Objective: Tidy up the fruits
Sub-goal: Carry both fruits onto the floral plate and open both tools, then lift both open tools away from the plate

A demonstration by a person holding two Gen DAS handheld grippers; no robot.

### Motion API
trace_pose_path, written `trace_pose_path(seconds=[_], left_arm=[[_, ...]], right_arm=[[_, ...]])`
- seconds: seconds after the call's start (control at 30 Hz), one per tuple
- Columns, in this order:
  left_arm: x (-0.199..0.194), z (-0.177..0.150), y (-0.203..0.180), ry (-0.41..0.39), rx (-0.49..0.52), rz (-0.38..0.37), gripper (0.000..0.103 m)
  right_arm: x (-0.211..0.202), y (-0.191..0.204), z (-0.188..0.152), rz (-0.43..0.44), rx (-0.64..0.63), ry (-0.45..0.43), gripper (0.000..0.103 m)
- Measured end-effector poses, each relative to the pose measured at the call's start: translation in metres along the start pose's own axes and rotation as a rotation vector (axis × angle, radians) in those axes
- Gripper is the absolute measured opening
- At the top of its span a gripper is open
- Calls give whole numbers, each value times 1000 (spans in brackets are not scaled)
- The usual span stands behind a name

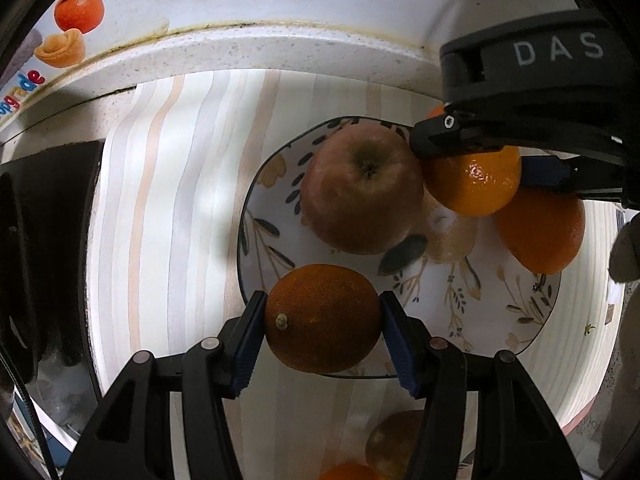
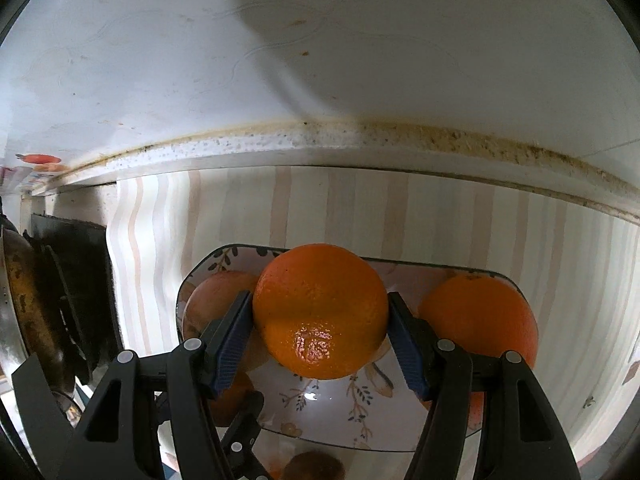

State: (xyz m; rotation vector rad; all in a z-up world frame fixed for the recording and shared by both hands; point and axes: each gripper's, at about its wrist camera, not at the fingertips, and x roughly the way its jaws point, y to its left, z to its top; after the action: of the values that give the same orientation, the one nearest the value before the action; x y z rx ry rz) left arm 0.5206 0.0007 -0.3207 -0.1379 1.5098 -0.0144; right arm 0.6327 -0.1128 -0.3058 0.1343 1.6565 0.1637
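Note:
My left gripper (image 1: pixel 323 320) is shut on a dark orange (image 1: pixel 322 318) and holds it over the near rim of a floral plate (image 1: pixel 520 332). On the plate lie a red-brown apple (image 1: pixel 360 188) and an orange (image 1: pixel 540 232). My right gripper (image 2: pixel 320 320) is shut on a bright orange (image 2: pixel 320 310) above the same plate (image 2: pixel 340 412); it shows from the side in the left wrist view (image 1: pixel 500 148), holding its orange (image 1: pixel 476 184) beside the apple. In the right wrist view the apple (image 2: pixel 218 300) sits left and another orange (image 2: pixel 480 316) right.
The plate rests on a striped mat (image 1: pixel 168 200) on a speckled counter against a white wall (image 2: pixel 320 60). A black stove (image 2: pixel 76 280) with a pan (image 2: pixel 24 300) stands at the left. More fruit (image 1: pixel 392 444) lies below the left gripper, near the counter's front.

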Motion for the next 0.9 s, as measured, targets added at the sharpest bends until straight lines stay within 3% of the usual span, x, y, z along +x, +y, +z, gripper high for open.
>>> trace_pose_path(seconds=[0.17,0.27,0.4,0.6,0.73,0.9], left_arm=[[-1,-1,6,16,-32,-28,56],[-2,-4,5,8,-30,-35,63],[-3,-6,4,3,-15,-27,74],[-19,-14,4,-33,6,-3,81],[-37,-22,16,-71,6,-1,81],[-68,-43,22,-141,22,39,81]], right_arm=[[2,6,-5,-19,-34,-20,69],[1,7,-8,-11,-50,-33,75],[-5,4,-8,5,-49,-43,92],[-41,-11,-20,25,-50,-124,93],[-74,-28,-43,14,-32,-215,95],[-100,-49,-99,-68,-3,-287,95]])
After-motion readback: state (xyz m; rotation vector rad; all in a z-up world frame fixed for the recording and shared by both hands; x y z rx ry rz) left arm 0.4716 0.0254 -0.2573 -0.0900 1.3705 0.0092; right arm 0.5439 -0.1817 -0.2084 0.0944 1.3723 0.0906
